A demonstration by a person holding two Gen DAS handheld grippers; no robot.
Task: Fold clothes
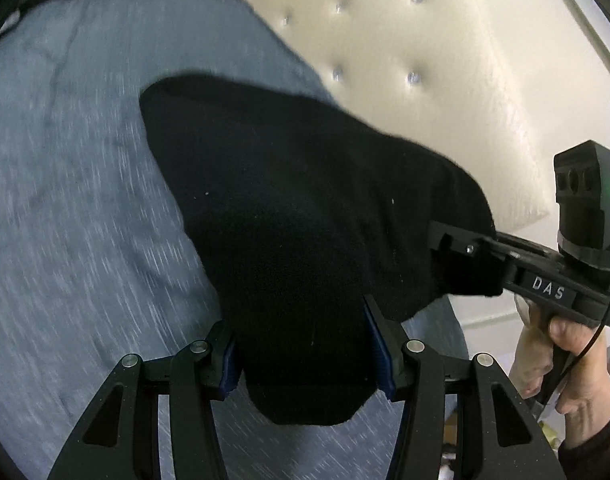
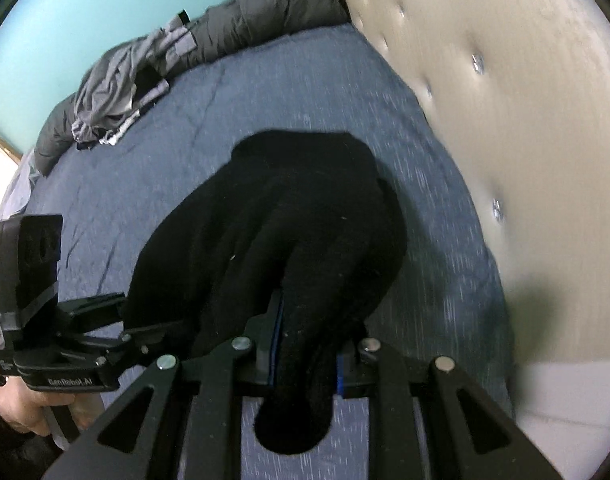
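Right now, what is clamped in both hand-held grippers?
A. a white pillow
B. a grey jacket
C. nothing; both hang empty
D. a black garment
D: the black garment is pinched between the pads of the left hand-held gripper and the right hand-held gripper, stretched over the blue bedspread.

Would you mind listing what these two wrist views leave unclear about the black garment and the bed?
- Black garment: its type and full shape; it hangs bunched and featureless in both views.
- Bed cover: its weave is motion-blurred in the left wrist view.
- Bed beneath the garment: hidden by it in both views.
- Grey clothes pile: single items too small and tangled, right wrist view.
- Left gripper and right gripper: pad faces buried in cloth.
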